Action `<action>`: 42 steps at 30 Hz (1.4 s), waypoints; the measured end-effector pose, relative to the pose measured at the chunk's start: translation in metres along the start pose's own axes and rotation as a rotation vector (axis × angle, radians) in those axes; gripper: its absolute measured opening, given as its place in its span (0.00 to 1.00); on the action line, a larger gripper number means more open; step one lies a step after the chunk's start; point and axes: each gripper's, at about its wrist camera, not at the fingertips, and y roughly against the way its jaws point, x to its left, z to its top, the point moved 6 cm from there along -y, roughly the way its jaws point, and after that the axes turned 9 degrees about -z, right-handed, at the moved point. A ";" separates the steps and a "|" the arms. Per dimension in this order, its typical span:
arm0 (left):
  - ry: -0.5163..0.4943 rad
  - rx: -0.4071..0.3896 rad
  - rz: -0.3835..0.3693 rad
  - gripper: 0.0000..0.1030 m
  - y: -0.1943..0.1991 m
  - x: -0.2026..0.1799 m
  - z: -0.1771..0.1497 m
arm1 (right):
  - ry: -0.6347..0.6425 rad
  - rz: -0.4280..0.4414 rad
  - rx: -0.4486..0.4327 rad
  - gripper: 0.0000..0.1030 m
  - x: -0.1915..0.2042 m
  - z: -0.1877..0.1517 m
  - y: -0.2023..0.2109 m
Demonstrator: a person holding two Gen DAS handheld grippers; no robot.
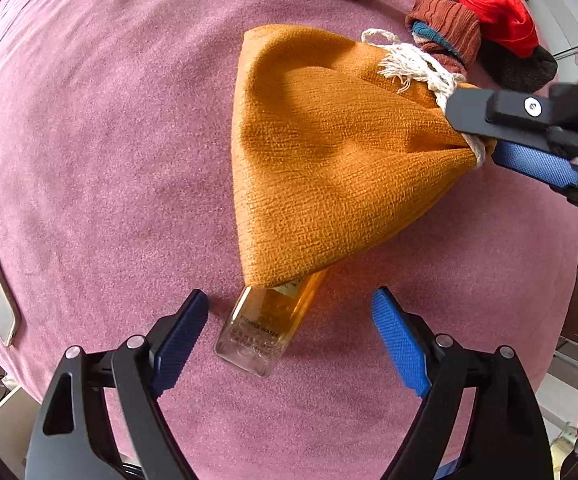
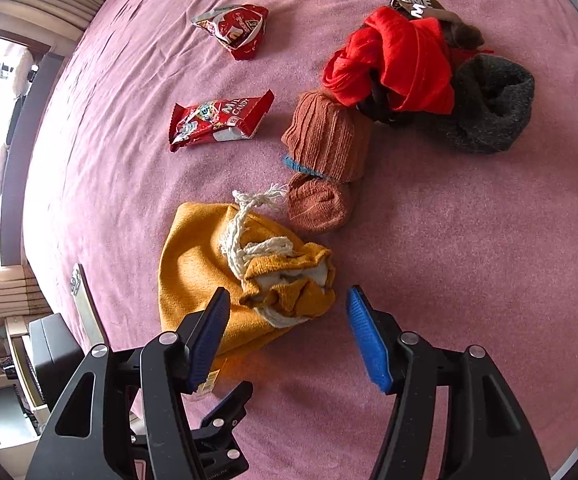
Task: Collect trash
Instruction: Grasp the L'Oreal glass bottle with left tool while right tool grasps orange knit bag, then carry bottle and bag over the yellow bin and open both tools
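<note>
Two open grippers – pouch between

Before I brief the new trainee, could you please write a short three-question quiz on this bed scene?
1. True or false: the glass bottle lies fully clear of the orange drawstring bag.
2. Between which gripper's open jaws does the bag's bunched mouth sit? A) left gripper B) right gripper
3. Fill in: the two red snack wrappers lie on the ____ bedspread.

Key: 1 false, its top is tucked under the bag; 2 B; 3 pink.
</note>
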 end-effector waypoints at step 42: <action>-0.244 0.016 -0.095 0.31 0.033 -0.186 0.002 | -0.426 -0.007 -0.204 0.37 -0.260 -0.095 0.149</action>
